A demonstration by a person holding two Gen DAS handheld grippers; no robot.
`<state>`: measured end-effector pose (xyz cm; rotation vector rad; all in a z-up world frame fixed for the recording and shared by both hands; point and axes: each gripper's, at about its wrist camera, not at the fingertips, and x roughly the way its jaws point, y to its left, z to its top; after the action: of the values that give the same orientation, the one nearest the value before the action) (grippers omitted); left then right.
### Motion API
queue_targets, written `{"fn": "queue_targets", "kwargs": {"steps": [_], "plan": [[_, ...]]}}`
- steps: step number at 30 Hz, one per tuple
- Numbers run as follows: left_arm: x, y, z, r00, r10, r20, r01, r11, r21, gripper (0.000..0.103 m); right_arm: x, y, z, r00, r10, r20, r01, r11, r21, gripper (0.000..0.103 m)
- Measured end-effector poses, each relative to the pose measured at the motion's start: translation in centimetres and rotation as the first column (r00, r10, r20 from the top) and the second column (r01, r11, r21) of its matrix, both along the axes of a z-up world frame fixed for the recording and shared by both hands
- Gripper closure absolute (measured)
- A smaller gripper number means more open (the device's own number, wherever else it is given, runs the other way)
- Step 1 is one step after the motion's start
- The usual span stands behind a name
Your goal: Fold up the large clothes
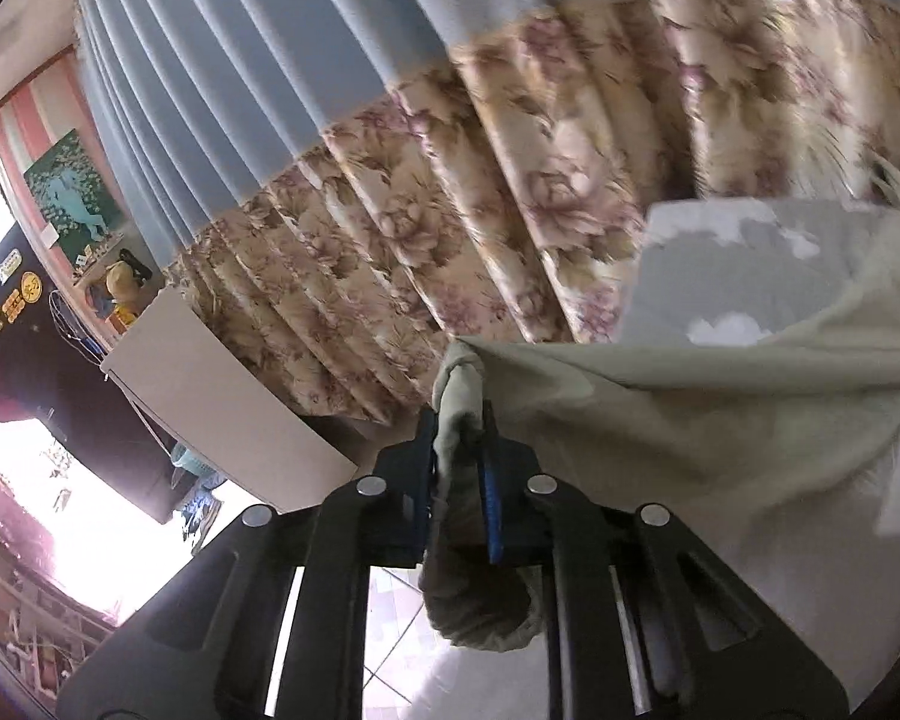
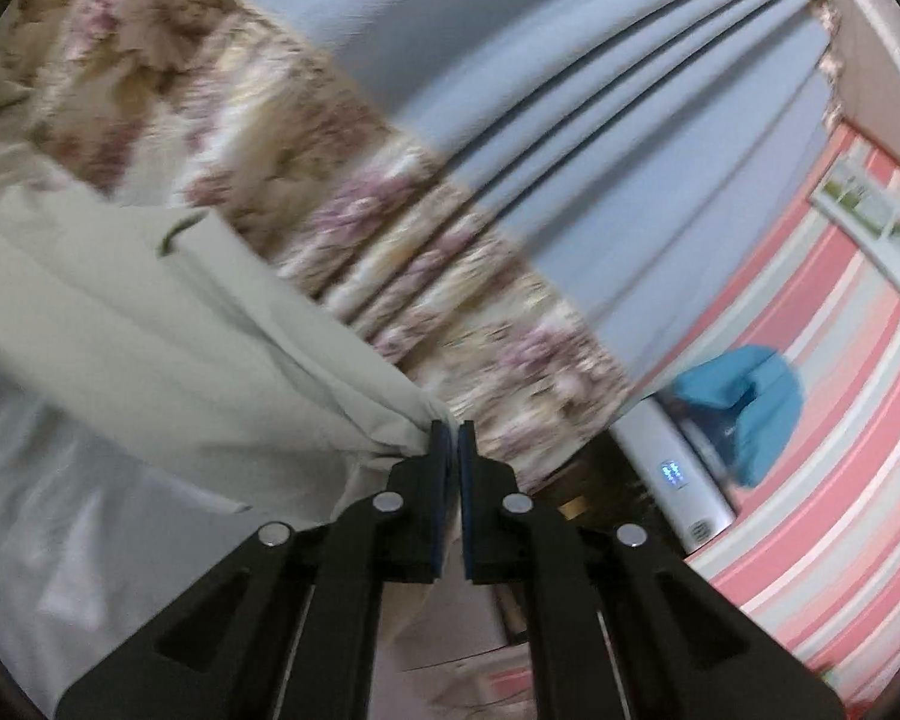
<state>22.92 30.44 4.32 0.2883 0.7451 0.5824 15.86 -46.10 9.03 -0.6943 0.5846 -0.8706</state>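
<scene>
A large pale grey-green garment (image 1: 690, 420) hangs in the air, stretched between the two grippers. My left gripper (image 1: 459, 420) is shut on a bunched corner of it; cloth sticks out past the fingertips and a rolled end droops below the jaws. The rest spreads to the right. In the right wrist view the same garment (image 2: 180, 330) spreads to the left. My right gripper (image 2: 453, 429) is shut on its pinched edge at the very fingertips. Both views are tilted and blurred.
A blue and floral curtain (image 1: 390, 150) fills the background, also in the right wrist view (image 2: 510, 180). A grey bed with white cloud print (image 1: 738, 264) lies behind the garment. A white cabinet (image 1: 210, 396) stands left. A white appliance (image 2: 678, 474) with a blue cloth (image 2: 756, 402) stands by a pink striped wall.
</scene>
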Motion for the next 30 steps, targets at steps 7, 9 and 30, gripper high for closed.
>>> {"fn": "queue_targets", "kwargs": {"steps": [7, 9, 30], "plan": [[2.3, -1.0, -0.2, 0.999, -0.011, -0.033, 0.014, 0.996, 0.089, 0.090, -0.8, -11.7, 6.2, 0.982, -0.188, 0.019, 0.183, 0.972, 0.148, 0.103], [2.8, -1.5, -1.4, 0.999, -0.014, -0.034, 0.017, 0.996, 0.083, 0.088, -1.2, -11.2, 5.4, 0.995, -0.098, 0.019, 0.087, 0.942, 0.323, 0.103], [-9.6, -18.8, -7.6, 0.881, -0.472, 0.032, 0.437, 0.787, -0.436, 0.007, -4.9, 20.1, -13.1, 0.841, 0.521, 0.146, -0.325, 0.271, 0.906, 0.064]]}}
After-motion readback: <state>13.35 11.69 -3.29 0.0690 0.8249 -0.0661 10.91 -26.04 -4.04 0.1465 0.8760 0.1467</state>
